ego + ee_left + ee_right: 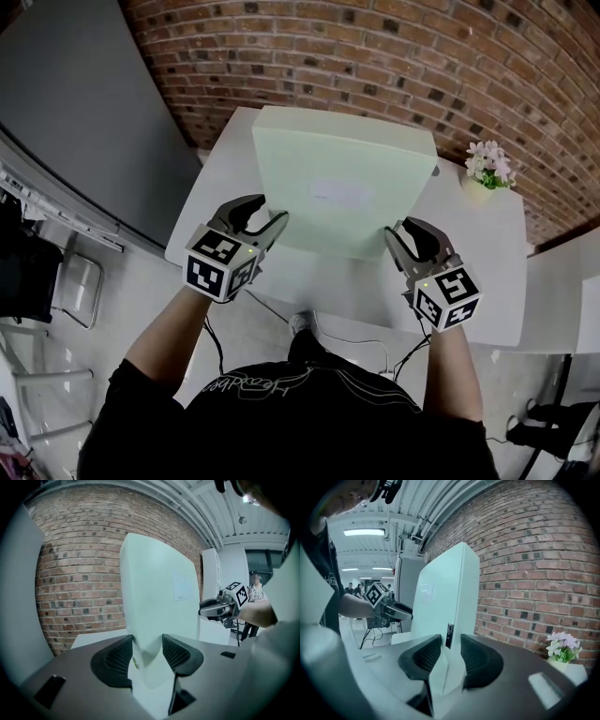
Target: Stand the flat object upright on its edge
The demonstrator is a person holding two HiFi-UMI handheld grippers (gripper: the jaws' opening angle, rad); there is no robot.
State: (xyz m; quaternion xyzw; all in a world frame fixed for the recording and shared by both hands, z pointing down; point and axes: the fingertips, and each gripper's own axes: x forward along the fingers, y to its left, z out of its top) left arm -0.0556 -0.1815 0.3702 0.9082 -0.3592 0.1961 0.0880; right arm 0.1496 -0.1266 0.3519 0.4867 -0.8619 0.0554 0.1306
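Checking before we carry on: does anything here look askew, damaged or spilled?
Nothing damaged or spilled. The pale green panel is raised off flat over the white table, its near corners clamped in the left tongs and right tongs. The flower pot stands upright.

Forearms stretched forward, my left gripper point(270, 214) and right gripper point(401, 234) each clamp a lower corner of the white panel point(347, 159).
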